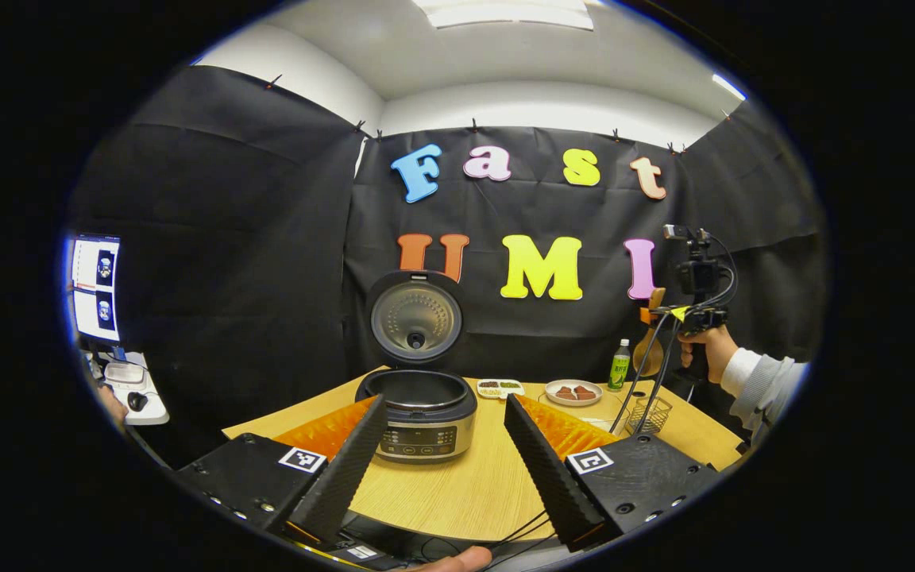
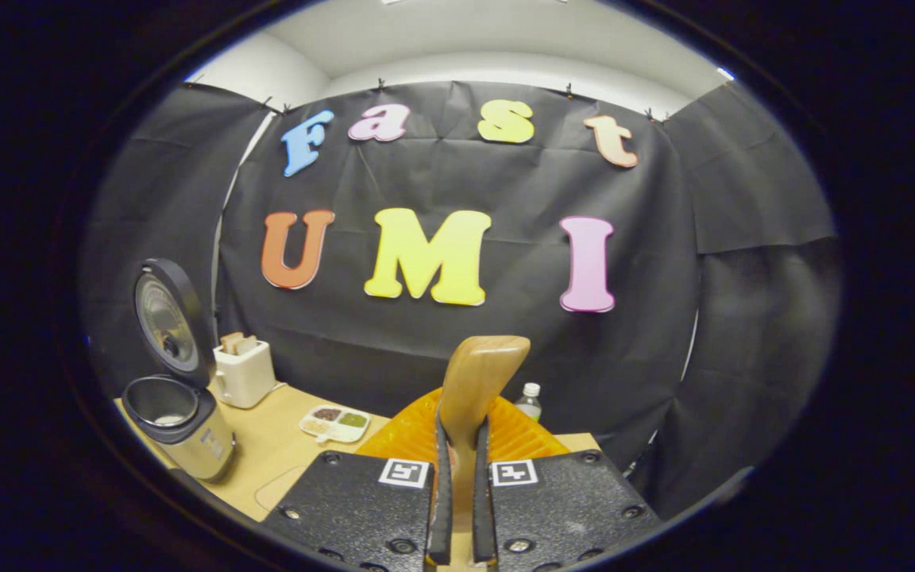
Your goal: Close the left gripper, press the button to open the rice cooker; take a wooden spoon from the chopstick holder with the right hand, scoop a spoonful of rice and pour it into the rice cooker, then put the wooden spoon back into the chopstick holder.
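Gripping wooden spoon (image 2: 475,381) in right gripper (image 2: 461,477), rice cooker (image 1: 424,409) lid up

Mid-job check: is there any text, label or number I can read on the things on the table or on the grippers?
Rice cooker front panel: markings too small to read.
Green bottle label: blurred, unreadable.
Monitor at the left: too small to read.
Square tags on the left gripper and right gripper: black-and-white patterns, no words.
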